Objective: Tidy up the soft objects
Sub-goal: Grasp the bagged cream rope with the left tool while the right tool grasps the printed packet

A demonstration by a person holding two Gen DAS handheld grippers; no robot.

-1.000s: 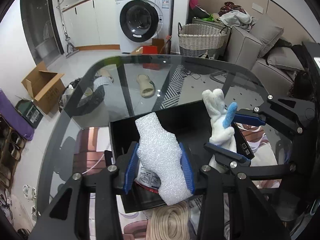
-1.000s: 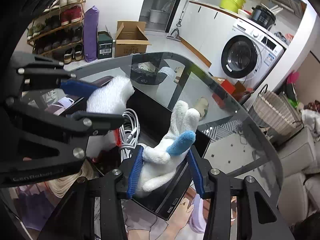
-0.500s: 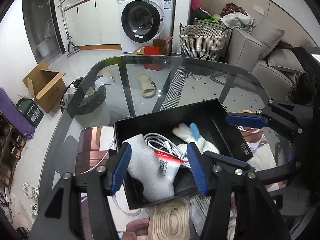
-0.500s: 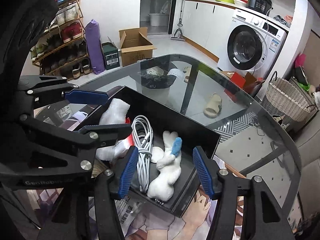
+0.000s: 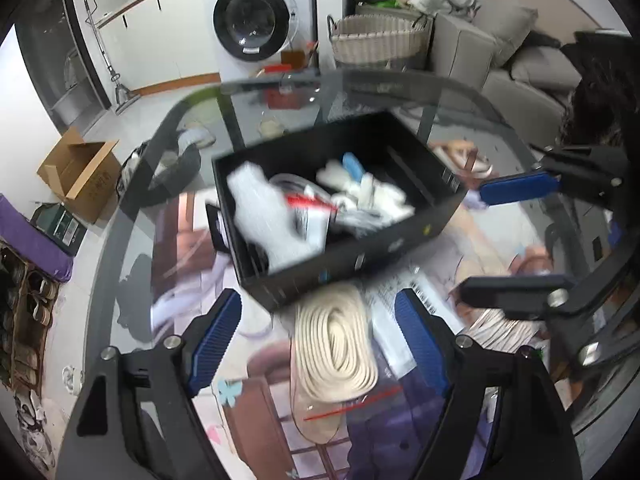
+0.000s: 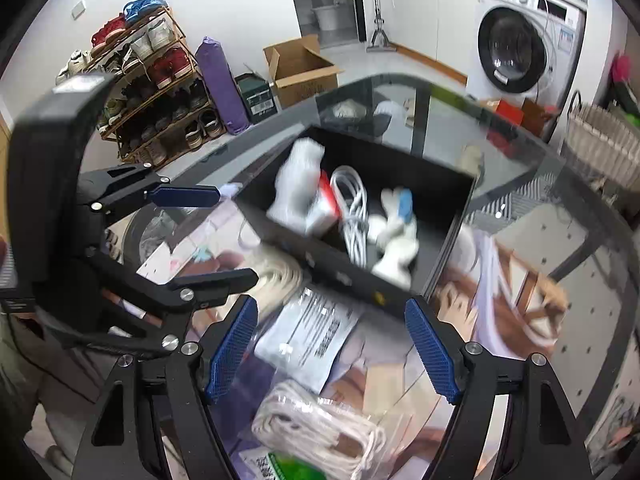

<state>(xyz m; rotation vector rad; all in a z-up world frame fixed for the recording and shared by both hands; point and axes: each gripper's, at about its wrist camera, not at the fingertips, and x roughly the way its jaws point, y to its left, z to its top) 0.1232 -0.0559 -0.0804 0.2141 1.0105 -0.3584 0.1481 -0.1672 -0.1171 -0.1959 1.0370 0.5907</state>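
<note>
Both grippers point(image 5: 320, 340) point(image 6: 332, 350) agape, empty-jawed

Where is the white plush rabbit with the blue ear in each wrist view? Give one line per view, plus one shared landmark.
Left wrist: white plush rabbit lies in the black box, right of centre.
Right wrist: white plush rabbit lies in the box's right part.
Shared landmark: the white cable coil beside it.

White foam piece point(image 5: 272, 224), plush bunny point(image 5: 368, 192) lying inside black box point(image 5: 360, 252).

Foam piece point(image 5: 268, 220) at left in box point(image 5: 360, 256), cable point(image 6: 354, 208) mid, plush toy point(image 5: 368, 192) right; rope coil point(image 5: 336, 340) in front.
</note>
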